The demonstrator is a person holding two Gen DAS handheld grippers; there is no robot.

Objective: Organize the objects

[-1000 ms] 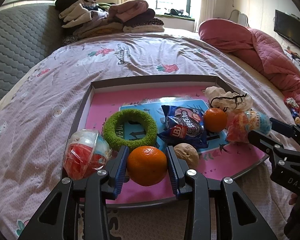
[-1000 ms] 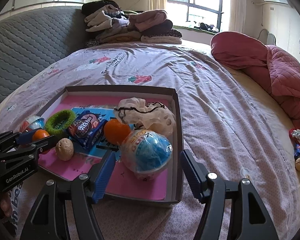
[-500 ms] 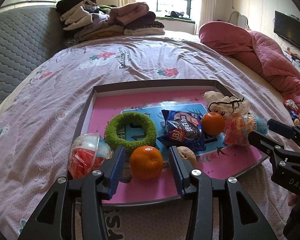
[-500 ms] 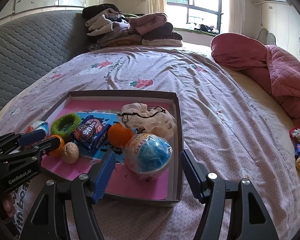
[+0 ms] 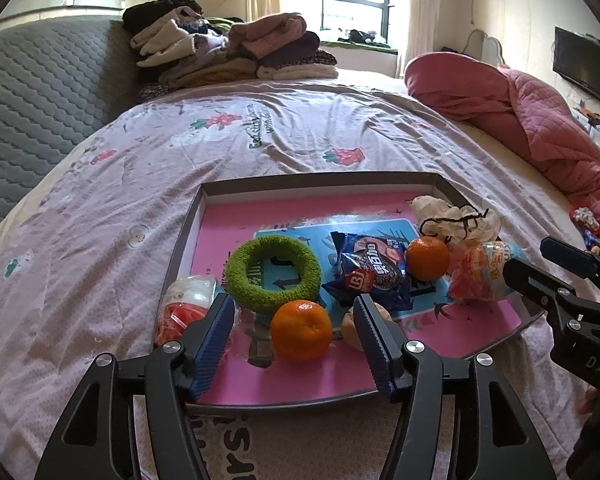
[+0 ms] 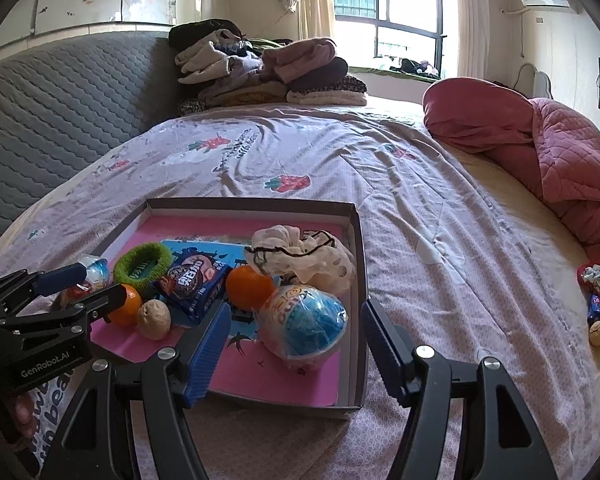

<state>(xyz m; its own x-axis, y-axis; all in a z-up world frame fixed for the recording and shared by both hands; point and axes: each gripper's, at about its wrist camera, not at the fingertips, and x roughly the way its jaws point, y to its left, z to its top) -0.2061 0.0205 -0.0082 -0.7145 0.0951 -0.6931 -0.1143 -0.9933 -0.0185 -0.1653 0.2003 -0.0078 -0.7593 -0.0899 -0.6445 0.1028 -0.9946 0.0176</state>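
A shallow box [image 5: 320, 179] [image 6: 358, 240] with a pink floor lies on the bed. In it are a green ring [image 5: 273, 274], a blue snack packet [image 5: 370, 276], two oranges [image 5: 301, 330] [image 5: 427, 258], a walnut [image 6: 153, 318], a white scrunchie [image 6: 300, 258], a red capsule toy [image 5: 184, 308] and a blue capsule toy [image 6: 304, 322]. My left gripper [image 5: 294, 344] is open, its jaws apart on either side of the near orange, which rests on the box floor. My right gripper [image 6: 296, 344] is open around the blue capsule toy without touching it.
A pile of folded clothes [image 6: 268, 70] sits at the head of the bed. A pink quilt [image 6: 540, 152] lies bunched at the right. Small loose items [image 6: 598, 304] lie on the sheet at the far right. A grey quilted headboard [image 6: 60, 104] runs along the left.
My left gripper opened and let go of the orange, which now rests in the box. Both grippers drew back a little from the box.
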